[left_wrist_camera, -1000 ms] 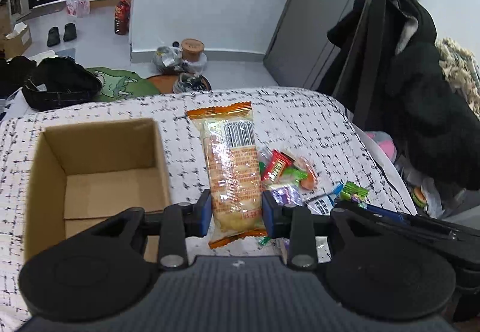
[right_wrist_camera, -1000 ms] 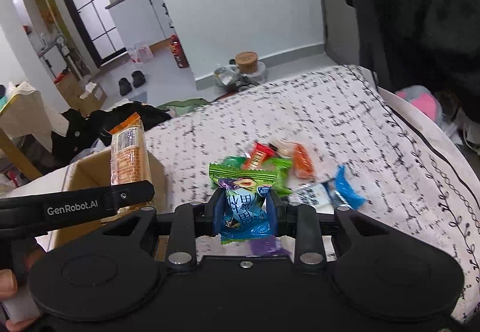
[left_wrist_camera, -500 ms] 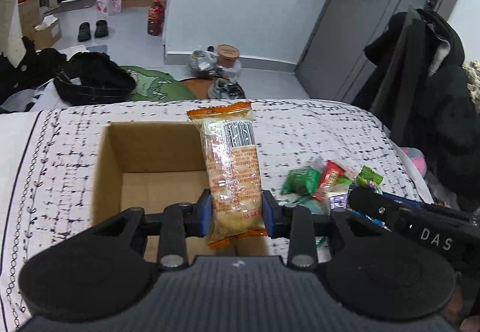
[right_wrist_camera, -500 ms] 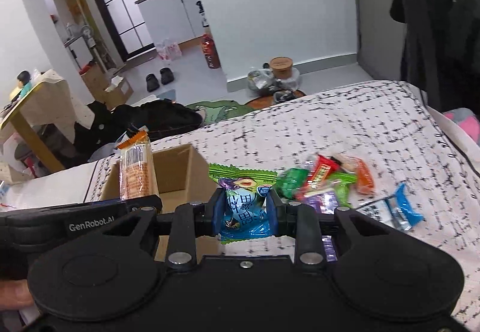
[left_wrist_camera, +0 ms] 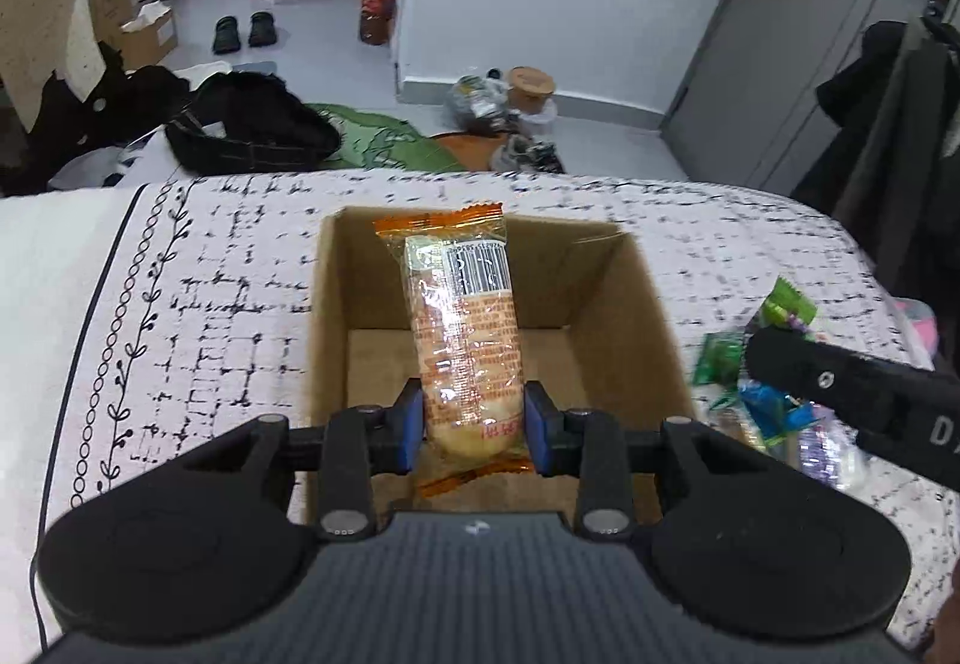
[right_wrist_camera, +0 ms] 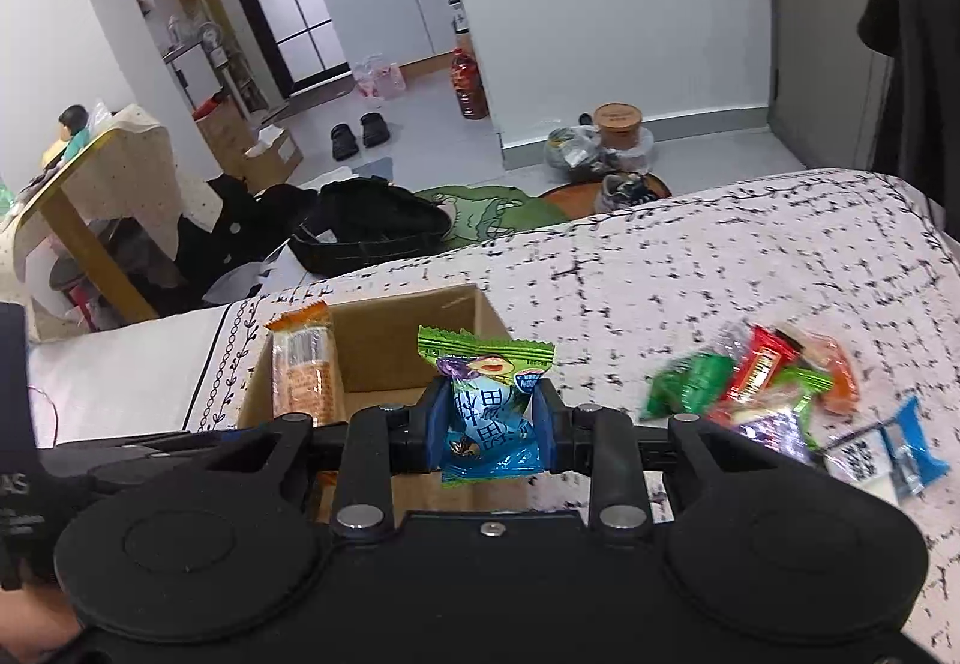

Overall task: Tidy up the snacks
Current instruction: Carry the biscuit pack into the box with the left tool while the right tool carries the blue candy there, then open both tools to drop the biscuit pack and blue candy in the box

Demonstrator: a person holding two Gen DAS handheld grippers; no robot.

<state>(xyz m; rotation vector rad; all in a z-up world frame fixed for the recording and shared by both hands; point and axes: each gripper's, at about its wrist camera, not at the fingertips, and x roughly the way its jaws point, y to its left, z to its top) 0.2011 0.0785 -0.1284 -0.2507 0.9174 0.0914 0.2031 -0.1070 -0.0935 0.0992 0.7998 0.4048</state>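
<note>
The orange pack (left_wrist_camera: 465,328) was pinched by the L gripper (left_wrist_camera: 474,427) above the open box (left_wrist_camera: 624,316). A blue-green candy (right_wrist_camera: 487,412) was clamped in the R gripper (right_wrist_camera: 489,427) by the box edge. Other snacks (right_wrist_camera: 774,376) were left piled on the cloth (right_wrist_camera: 690,268), R of the box.

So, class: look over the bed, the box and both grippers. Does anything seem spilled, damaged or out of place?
Nothing looks damaged. The only untidy spot is the loose snack pile, scattered on the bedspread right of the cardboard box and still unsorted.
</note>
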